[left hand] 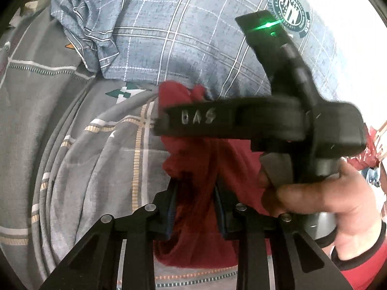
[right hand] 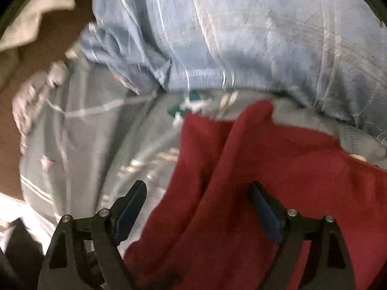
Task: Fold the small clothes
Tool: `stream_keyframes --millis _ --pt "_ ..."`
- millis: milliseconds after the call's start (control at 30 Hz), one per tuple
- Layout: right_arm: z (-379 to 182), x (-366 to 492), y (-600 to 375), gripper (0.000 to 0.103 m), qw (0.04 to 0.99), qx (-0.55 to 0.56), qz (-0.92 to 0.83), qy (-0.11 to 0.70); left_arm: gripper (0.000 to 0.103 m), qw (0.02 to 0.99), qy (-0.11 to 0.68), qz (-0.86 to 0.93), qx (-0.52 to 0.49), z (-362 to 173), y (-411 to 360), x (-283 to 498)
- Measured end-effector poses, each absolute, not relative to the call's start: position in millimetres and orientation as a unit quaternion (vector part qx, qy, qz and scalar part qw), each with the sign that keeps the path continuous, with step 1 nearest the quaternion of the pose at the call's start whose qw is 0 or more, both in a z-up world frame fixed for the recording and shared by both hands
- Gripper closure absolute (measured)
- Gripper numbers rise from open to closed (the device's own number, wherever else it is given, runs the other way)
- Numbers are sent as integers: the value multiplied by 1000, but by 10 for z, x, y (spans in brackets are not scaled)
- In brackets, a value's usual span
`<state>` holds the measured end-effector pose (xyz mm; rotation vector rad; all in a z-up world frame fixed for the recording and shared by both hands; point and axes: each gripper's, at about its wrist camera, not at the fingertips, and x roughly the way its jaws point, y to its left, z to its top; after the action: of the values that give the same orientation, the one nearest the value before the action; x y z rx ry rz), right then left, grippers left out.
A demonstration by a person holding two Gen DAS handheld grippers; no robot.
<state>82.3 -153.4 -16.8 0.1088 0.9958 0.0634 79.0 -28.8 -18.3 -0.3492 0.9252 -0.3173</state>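
Left wrist view: the left tongs are sitting narrow, pinching a fold of the red garment, which is lying on a grey patterned bedspread. Just beyond it, a blue checked cloth is lying rumpled. The right hand is gripping the other tool's handle, which is crossing over the garment. In the blurred right wrist view, the right tongs are standing wide, with the red garment spreading between their fingers.
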Motion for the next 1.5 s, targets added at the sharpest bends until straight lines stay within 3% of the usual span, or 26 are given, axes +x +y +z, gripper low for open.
stream_keyframes --millis 67,133,167,900,967,1000,1033,1100,1133,1200,1500 --pt "-180 790 -1573 62 886 44 18 461 68 868 445 -146 -166 -172 -288 796" --pt "-142 736 -1695 70 893 64 29 444 33 873 442 -135 -156 -140 -292 781" --pt "-112 696 -1764 72 897 74 34 435 28 877 438 -129 -154 -119 -294 760" --pt "3 489 -1911 74 905 106 42 410 28 874 446 -124 -146 -180 -397 753" --pt "9 480 -1924 74 905 109 43 409 30 873 447 -127 -147 -191 -406 757" --pt "17 465 -1932 75 905 110 43 408 36 873 446 -129 -149 -189 -408 752" --pt "25 451 -1936 75 906 110 44 406 54 871 446 -137 -153 -183 -415 743" --pt "46 406 -1950 75 909 108 46 401 74 868 444 -159 -153 -145 -456 714" --pt "56 384 -1955 75 909 108 47 400 79 873 437 -165 -141 -103 -503 682" --pt "95 304 -1976 76 912 107 47 394 84 877 428 -175 -132 -40 -577 626" --pt "569 -221 -2290 77 928 113 55 350 88 882 393 -232 -122 341 -951 356"
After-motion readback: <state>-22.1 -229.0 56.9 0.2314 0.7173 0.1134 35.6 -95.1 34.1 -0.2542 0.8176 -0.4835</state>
